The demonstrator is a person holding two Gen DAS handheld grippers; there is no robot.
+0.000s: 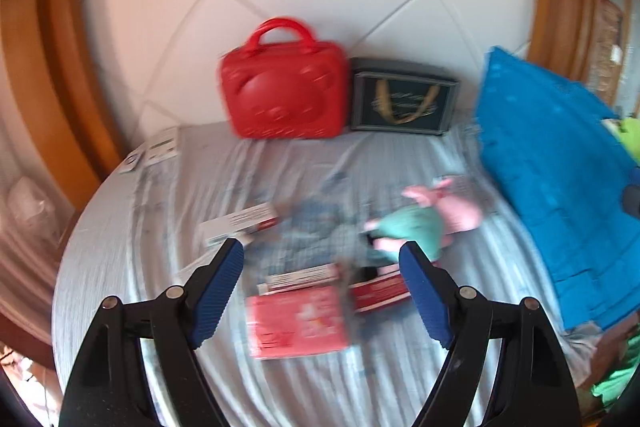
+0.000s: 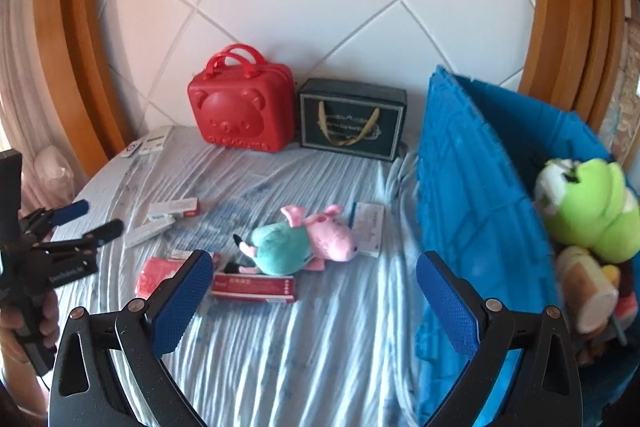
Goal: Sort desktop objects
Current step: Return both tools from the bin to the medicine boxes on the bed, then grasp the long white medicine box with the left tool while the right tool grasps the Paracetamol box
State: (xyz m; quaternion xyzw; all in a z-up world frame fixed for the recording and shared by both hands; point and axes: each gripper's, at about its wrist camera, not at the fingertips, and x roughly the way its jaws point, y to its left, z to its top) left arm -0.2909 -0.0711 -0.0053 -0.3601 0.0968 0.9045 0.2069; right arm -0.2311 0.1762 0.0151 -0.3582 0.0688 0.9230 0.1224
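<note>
A pink pig plush in a teal dress (image 2: 298,243) lies mid-bed; it also shows in the left wrist view (image 1: 424,223). Around it lie a red packet (image 1: 298,321) (image 2: 154,273), a red-and-white box (image 2: 254,287) (image 1: 380,291), and white boxes (image 2: 174,209) (image 1: 240,221). My left gripper (image 1: 322,287) is open and empty, above the red packet; it also shows in the right wrist view (image 2: 94,219). My right gripper (image 2: 314,303) is open and empty, in front of the plush. A blue crate (image 2: 480,211) at the right holds a green frog plush (image 2: 588,207).
A red bear case (image 2: 242,115) and a dark gift bag (image 2: 352,119) stand against the white padded headboard. A white card (image 2: 370,227) lies right of the pig. A remote and papers (image 2: 146,145) lie at the back left. The blue crate (image 1: 560,187) stands to the right.
</note>
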